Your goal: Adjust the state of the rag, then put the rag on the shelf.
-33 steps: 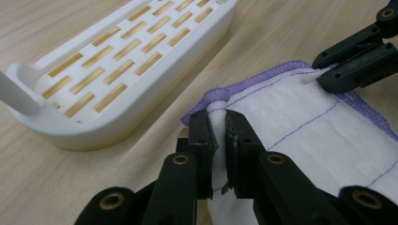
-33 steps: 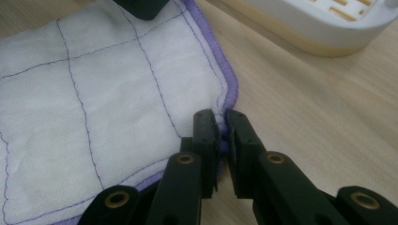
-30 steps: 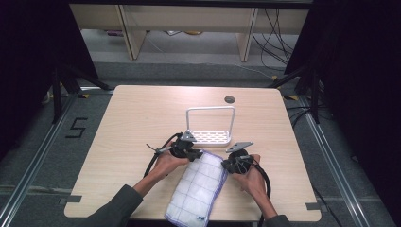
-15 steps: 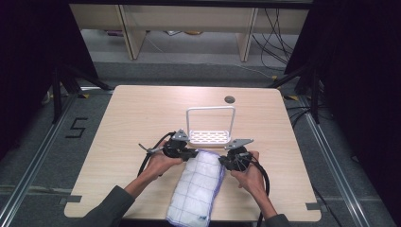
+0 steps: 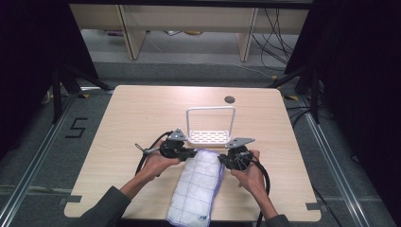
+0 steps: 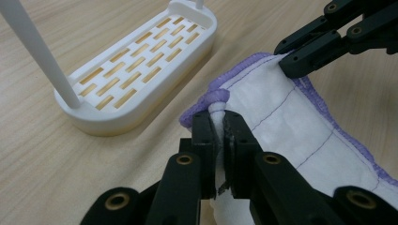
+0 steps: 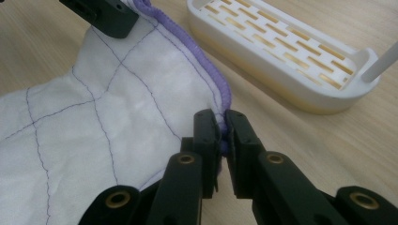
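White slotted rack [image 5: 209, 137] with a tall wire-like hoop handle sits mid-table, just beyond the cloth; the tray part has nothing in it, with wood tone showing through the slots. White quilted cloth with purple edging [image 5: 196, 189] lies on the wooden table [image 5: 132, 118], long axis running from the rack toward the near edge, near end hanging just over it.

Left gripper [image 5: 193, 152]: jaws pressed together on the cloth's far left corner. Right gripper [image 5: 221, 158]: jaws pinching the far right corner at the purple hem. Both corners lifted a little; the cloth between them is close to the rack's base.

The high view gives the layout: the full cloth length, both hands and the dark grommet hole [image 5: 230, 100] near the far edge. The left gripper view gives the grip detail: bunched hem [image 6: 217, 97] squeezed between the pads, the other gripper clamped on the opposite corner. The right gripper view shows the stitched grid lines [image 7: 101, 112] and the hem running into the jaws.
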A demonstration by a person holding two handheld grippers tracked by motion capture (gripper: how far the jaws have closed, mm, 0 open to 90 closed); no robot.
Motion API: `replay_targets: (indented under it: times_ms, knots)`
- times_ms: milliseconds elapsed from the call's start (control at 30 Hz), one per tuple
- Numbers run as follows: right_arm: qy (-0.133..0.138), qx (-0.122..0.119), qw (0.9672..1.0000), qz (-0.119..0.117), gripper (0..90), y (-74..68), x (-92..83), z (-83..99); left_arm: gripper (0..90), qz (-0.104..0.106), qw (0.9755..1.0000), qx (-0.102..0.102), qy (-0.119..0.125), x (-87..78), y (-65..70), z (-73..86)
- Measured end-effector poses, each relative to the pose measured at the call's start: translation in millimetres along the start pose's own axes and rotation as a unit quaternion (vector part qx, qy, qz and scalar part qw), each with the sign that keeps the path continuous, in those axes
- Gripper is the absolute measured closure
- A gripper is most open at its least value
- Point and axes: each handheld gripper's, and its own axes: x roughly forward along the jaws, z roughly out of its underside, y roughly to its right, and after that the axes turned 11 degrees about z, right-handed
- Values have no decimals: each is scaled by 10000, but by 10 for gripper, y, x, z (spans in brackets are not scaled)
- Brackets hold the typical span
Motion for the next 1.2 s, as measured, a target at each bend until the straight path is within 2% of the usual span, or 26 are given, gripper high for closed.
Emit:
replay_targets:
  times_ms: [33,100,133,167,233,433,467,500,533,567,600,633,667,767,800,1000,1067,1100,1133,1200]
  knots:
    - [-36,32,10000,-15,839,-7,7,-8,838,-11,10000,13,-3,-10,3,-1]
    - [-16,-61,10000,-37,839,-2,34,-19,838,0,10000,6,11,-24,10,-1]
    - [89,-62,9999,60,840,-1,56,-27,838,-7,10000,-1,34,-40,16,-3]
    - [8,-62,10000,-18,839,-2,44,-44,838,-17,10000,17,45,-60,13,-6]
    - [22,-24,10000,-11,840,-11,33,-73,839,-20,10000,30,76,-92,21,-14]
    - [305,-98,9995,41,840,-19,-29,-142,839,-23,9997,74,225,-209,58,-60]
    - [415,-105,9991,43,841,-26,-72,-166,839,-25,9996,100,253,-257,83,-77]
    - [328,-168,9993,-27,840,-19,-120,-185,840,-14,9995,120,290,-277,97,-85]
    - [413,-1,9991,-16,841,-48,-137,-191,839,-11,9995,154,293,-302,112,-96]
    - [448,-239,9987,-36,841,-20,-165,-209,840,-11,9995,154,293,-302,112,-96]
    - [564,-168,9983,14,842,-44,-187,-217,839,-9,9993,201,329,-353,147,-119]
    - [424,-197,9989,-37,842,-43,-237,-233,840,-9,9993,201,329,-353,147,-119]
    - [551,-301,9980,-15,843,-38,-260,-248,839,-14,9989,256,390,-399,181,-148]
    - [540,-224,9983,-37,843,-61,-359,-285,840,10,9985,298,461,-457,214,-186]
    - [688,-321,9971,-4,844,-53,-405,-305,839,-1,9983,340,481,-482,238,-203]
    - [802,-292,9964,-12,845,-58,-590,-361,841,-60,9975,487,504,-567,310,-297]
    - [872,-368,9955,0,845,-43,-603,-373,841,-51,9973,514,529,-591,330,-336]
    - [862,-308,9958,-60,845,-37,-629,-386,841,-45,9971,557,526,-602,336,-357]
    - [927,-296,9953,16,845,-19,-668,-413,842,-67,9970,557,542,-612,351,-378]
    - [936,-281,9952,0,845,-16,-687,-429,842,-82,9963,669,534,-639,370,-431]
